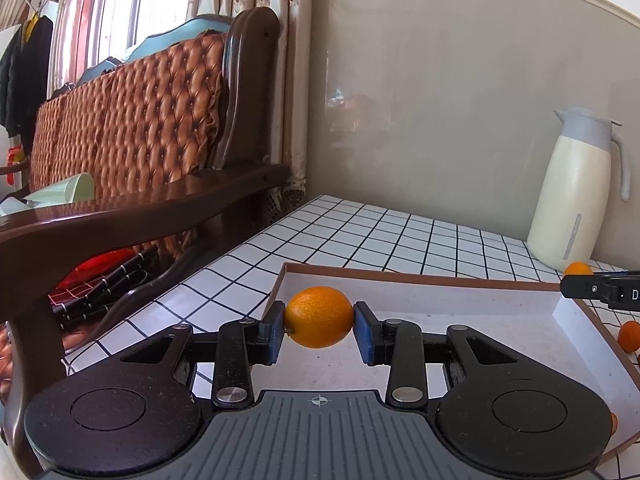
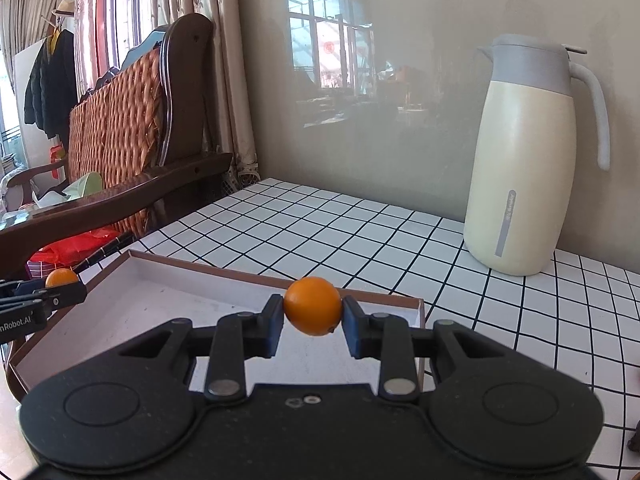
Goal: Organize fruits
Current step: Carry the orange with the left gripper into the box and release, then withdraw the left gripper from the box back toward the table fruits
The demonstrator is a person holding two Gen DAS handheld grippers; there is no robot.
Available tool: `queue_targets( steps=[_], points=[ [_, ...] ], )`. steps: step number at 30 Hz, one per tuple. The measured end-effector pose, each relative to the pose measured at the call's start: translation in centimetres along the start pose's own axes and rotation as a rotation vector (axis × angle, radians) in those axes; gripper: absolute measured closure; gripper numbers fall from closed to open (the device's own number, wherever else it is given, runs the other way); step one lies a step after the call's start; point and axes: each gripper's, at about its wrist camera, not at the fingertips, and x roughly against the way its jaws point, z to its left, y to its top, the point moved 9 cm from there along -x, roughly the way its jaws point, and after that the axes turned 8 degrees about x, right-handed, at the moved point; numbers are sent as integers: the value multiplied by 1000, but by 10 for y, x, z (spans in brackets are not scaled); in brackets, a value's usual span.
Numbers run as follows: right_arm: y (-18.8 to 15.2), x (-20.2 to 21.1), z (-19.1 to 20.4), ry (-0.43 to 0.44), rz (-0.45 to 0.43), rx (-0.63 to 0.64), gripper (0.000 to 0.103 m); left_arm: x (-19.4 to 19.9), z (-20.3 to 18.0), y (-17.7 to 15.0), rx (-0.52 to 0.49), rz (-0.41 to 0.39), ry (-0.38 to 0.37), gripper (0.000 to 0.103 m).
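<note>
White tiling with a black grid covered the counter (image 2: pixel 320 220), which ran back to a plain grey wall. At the centre of the left wrist view, the left claw (image 1: pixel 319 326) was clamped on a small orange fruit (image 1: pixel 319 316), blue pads pressing both sides, and held it above the near left corner of a shallow tray (image 1: pixel 400 276) with a brown rim and a bare white floor. In the right wrist view, the right claw (image 2: pixel 313 312) gripped a second orange fruit (image 2: pixel 313 306) the same way, over the tray's (image 2: pixel 280 276) far right corner. Each claw showed at the edge of the other's picture, so they sat side by side over the tray.

Judging by this, the carrying step was nearly over and placing was in hand. The next move would call for lowering each fruit to the tray floor before opening the jaws, since round fruit rolls if dropped, and keeping the two claws from knocking together.

Beyond the tray, at least one more orange fruit (image 1: pixel 630 335) lay on the counter by its right edge. A cream flask (image 2: pixel 524 168) with a grey lid and handle stood near the wall. Off the counter's left edge stood a dark wooden sofa (image 1: pixel 132 120) with quilted orange cushions, then curtains and a bright window.
</note>
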Motion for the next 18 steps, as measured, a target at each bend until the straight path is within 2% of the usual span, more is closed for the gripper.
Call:
queue_targets(
  steps=[2,3,4,5,6,7,8,12,18],
  points=[
    [1,0,-1,5,2,-2,80,-2,-2,0,-5,2,-1,66],
    [0,-1,-1,5,7,10,75,-3,-3,0,-8,2,2,66],
    [0,-1,-2,-17,14,27,43,-2,-3,0,-13,-6,9,65],
    [1,-1,-6,-51,7,34,17,0,-1,1,-13,-25,20,39],
    [3,4,-10,-86,-28,31,7,3,1,2,-9,-51,38,1],
    [6,8,-13,-103,-83,23,6,8,4,5,-6,-92,55,0],
    [7,7,-14,-86,-86,16,6,12,6,7,-7,-115,61,0],
    [1,-4,-18,-81,-60,-11,6,12,16,7,33,-103,67,0],
    [-3,-9,-13,-67,-45,-22,6,9,15,3,21,-85,60,0]
  ],
)
